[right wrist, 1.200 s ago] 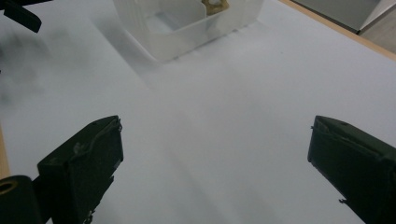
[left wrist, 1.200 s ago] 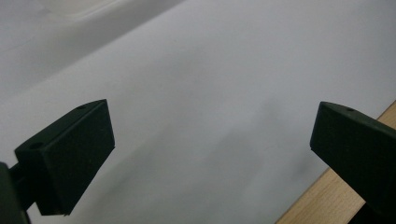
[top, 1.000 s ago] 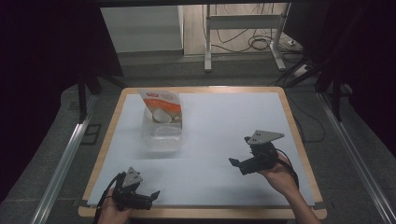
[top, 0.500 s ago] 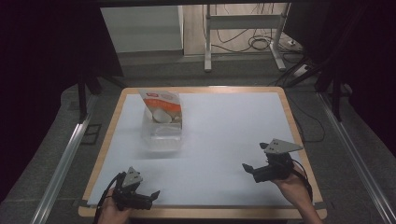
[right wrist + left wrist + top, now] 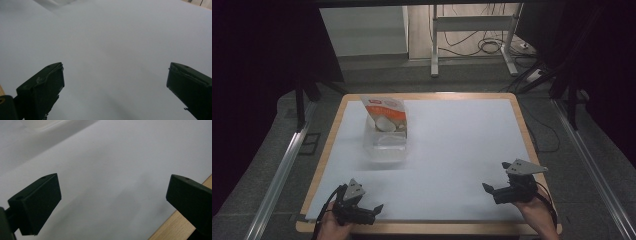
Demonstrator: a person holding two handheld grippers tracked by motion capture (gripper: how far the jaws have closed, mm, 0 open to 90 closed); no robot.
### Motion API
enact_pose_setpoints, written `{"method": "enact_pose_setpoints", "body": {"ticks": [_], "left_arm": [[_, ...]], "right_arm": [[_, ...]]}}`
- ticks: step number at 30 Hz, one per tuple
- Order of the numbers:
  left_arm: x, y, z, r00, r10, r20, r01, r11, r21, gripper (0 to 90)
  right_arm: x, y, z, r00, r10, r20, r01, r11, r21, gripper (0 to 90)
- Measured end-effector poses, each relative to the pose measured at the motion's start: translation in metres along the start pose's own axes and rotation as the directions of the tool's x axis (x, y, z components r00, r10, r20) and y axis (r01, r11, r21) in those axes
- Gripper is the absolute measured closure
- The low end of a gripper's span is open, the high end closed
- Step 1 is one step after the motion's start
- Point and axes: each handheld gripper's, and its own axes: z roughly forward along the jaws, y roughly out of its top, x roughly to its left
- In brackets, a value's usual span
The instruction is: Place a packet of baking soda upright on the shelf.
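Note:
An orange and white snack bag [image 5: 384, 114] stands in a clear plastic container [image 5: 384, 147] at the left middle of the white table top [image 5: 462, 145]. My left gripper [image 5: 374, 210] rests low at the front left corner, open, jaws wide apart over bare white surface [image 5: 112, 195]. At the front right my right gripper [image 5: 490, 191] is held by a hand, open as well, with nothing between its jaws [image 5: 115, 82]. Both grippers are far from the bag.
The table has a wooden rim [image 5: 332, 150], whose front edge shows by the left gripper [image 5: 175, 225]. Metal rails [image 5: 277, 175] run along both sides on the floor. A stand and cables [image 5: 482, 45] lie beyond the far edge.
My right gripper has drawn back toward the front right corner and come lower. The left gripper has stayed in place.

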Motion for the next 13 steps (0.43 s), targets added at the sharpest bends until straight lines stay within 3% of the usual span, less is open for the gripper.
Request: {"method": "enact_pose_setpoints", "body": {"ticks": [13], "left_arm": [[0.000, 0.001, 0.000, 1.0000, 0.007, 0.000, -0.007, 1.0000, 0.003, 0.0]], "right_arm": [[-0.010, -0.018, 0.005, 0.9989, 0.043, 0.019, -0.044, 0.996, 0.075, 1.5]]}}
